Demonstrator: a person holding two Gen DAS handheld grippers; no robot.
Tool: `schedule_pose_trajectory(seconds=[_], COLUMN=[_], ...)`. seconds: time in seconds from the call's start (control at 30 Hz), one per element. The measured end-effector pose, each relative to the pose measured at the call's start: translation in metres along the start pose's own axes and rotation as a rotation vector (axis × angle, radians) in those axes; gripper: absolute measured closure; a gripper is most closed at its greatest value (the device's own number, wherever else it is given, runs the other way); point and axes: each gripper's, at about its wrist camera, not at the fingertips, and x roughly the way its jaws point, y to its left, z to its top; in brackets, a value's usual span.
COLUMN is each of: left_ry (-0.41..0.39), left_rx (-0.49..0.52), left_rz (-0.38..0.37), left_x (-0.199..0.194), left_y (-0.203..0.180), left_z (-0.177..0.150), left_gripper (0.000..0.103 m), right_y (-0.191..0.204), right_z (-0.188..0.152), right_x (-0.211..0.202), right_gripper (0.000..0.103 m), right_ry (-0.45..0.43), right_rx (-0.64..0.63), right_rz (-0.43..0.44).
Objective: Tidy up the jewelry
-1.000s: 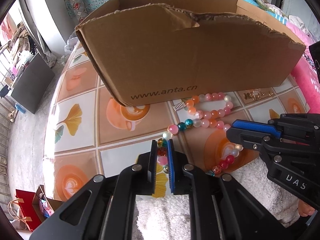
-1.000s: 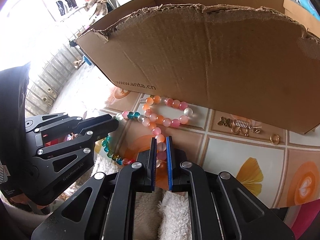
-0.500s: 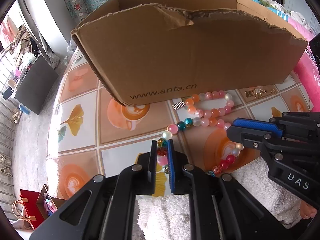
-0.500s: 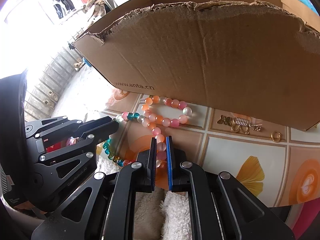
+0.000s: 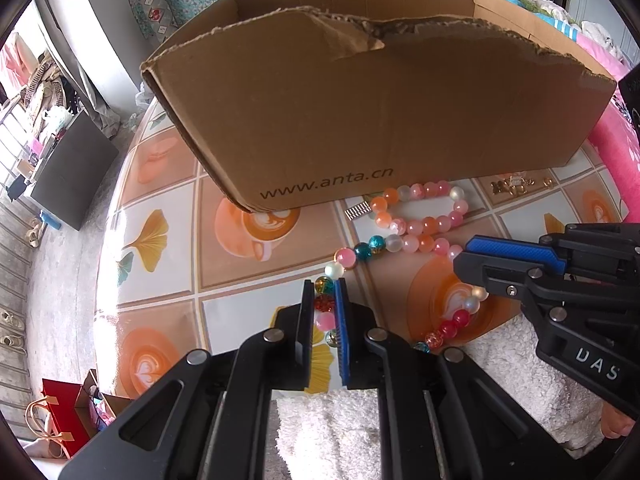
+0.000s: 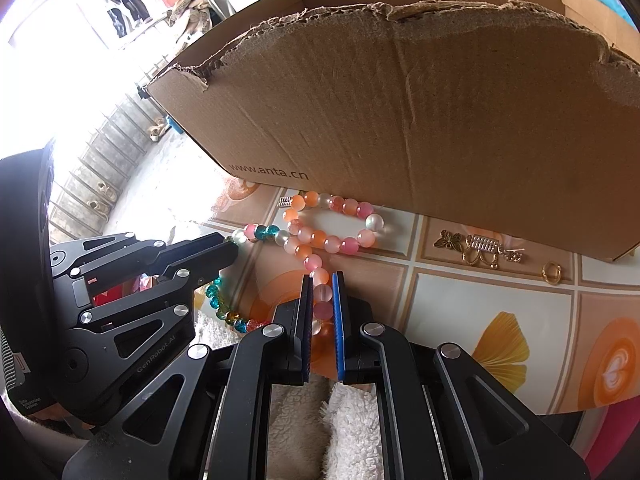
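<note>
Clamping both my left hand-held gripper [image 5: 325,304] and right hand-held gripper [image 6: 322,300] on the limp, slippery pink-and-teal glass-bead strand [image 5: 416,240], pinching between beads.

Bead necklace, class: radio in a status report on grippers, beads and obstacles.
Left gripper shut on bead necklace. Right gripper shut on same strand. Far loop lies on table by cardboard box. Box wall stands in the way.

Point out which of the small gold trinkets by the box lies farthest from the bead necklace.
The lone gold ring. It sits by itself at the right end of the row, apart from the butterfly charm and the cluster of gold pieces, which lie nearer the bead necklace.
</note>
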Motion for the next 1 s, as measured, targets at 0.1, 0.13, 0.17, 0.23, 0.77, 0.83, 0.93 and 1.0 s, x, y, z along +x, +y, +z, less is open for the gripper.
schedule_pose_trajectory(seconds=[0.1, 0.13, 0.17, 0.23, 0.77, 0.83, 0.93, 1.0], left_ry=[-0.001, -0.001, -0.001, -0.002, -0.010, -0.009, -0.009, -0.010], left_rx=[0.001, 0.001, 0.000, -0.002, -0.019, -0.018, -0.018, -0.018], left_rz=[0.002, 0.002, 0.000, -0.003, -0.022, -0.022, -0.022, -0.022], left_x=[-0.0012, -0.0016, -0.0021, -0.0014, 0.0009, 0.0011, 0.0009, 0.0010], left_y=[-0.0002, -0.0005, -0.0003, 0.0000, 0.0081, 0.0073, 0.0068, 0.0072], left_z=[0.0003, 0.0003, 0.0004, -0.0001, -0.0018, -0.0017, -0.0018, -0.0021], left_gripper=[0.094, 0.094, 0.094, 0.094, 0.094, 0.094, 0.093, 0.093], right_y=[0.0000, 0.0004, 0.0001, 0.0009, 0.0086, 0.0085, 0.0086, 0.0088], right_z=[-0.0001, -0.0002, 0.0000, 0.0000, -0.0018, -0.0018, -0.0019, -0.0020], right_x=[0.0000, 0.0000, 0.0000, -0.0001, 0.0023, 0.0023, 0.0024, 0.0026], right_gripper=[0.096, 0.096, 0.096, 0.096, 0.096, 0.096, 0.096, 0.096], right_ry=[0.000, 0.000, -0.001, -0.001, -0.004, -0.004, -0.004, -0.005], right_rx=[-0.001, -0.001, -0.001, -0.001, -0.005, -0.005, -0.005, -0.007], right_rz=[0.000, 0.000, 0.000, -0.002, -0.016, -0.016, -0.016, -0.017])
